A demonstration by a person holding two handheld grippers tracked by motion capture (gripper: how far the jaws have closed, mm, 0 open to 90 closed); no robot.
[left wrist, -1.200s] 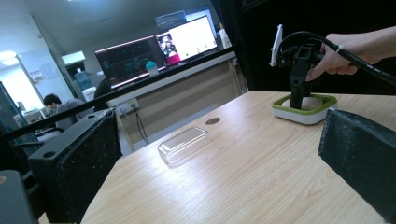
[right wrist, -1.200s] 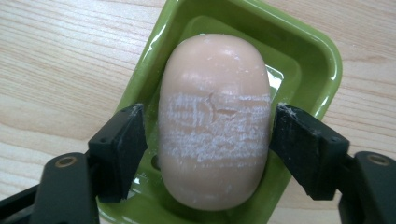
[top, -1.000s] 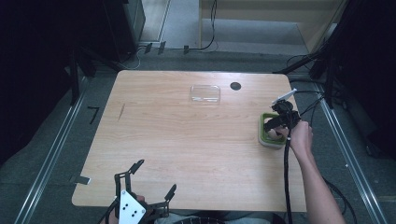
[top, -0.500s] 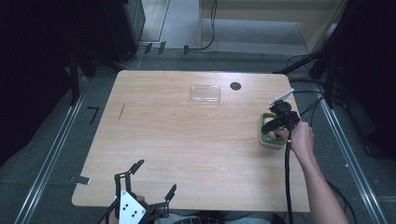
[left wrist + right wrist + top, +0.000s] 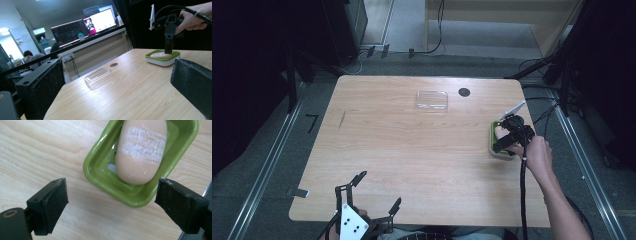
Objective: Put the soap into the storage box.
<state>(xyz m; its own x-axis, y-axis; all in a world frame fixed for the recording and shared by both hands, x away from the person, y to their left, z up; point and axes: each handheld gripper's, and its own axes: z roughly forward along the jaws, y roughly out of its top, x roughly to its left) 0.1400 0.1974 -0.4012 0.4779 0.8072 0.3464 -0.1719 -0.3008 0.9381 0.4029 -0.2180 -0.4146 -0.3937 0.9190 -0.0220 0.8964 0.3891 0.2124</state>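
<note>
Right gripper (image 5: 111, 202): flat black pads, jaws wide apart, holding nothing, poised over a glossy green soap dish (image 5: 100, 173) bearing a smooth, rounded peach soap bar (image 5: 140, 152). Left gripper (image 5: 374, 200): spread wide, empty, at the near edge of the wood-grain table (image 5: 412, 150). Clear plastic lid (image 5: 431, 100): far side.

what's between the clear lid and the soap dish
Nothing: bare wood table runs from the clear lid to the green soap dish. The high view shows it, and the left gripper view agrees.
</note>
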